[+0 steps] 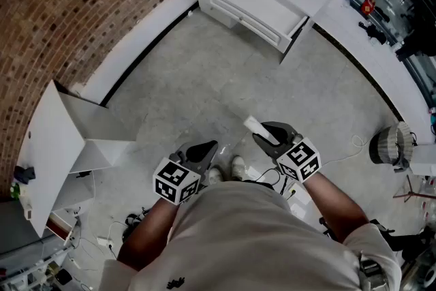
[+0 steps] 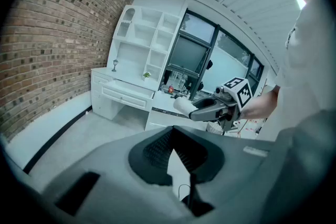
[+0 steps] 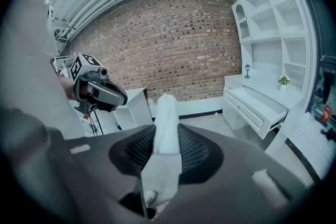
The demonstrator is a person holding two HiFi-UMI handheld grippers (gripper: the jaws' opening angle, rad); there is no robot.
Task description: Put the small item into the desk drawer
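The right gripper (image 1: 261,138) clamps the white roll (image 1: 255,125) lengthwise. The open desk drawer (image 1: 253,2) lies far ahead. The left gripper (image 1: 205,149) is closed and empty.

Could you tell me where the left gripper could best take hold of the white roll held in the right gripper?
Probably the free front end of the white cylindrical roll, which juts past the right gripper. Bring the left gripper in from the side, jaws across its length: the rear is already clamped, and its round sides suit opposing pads.
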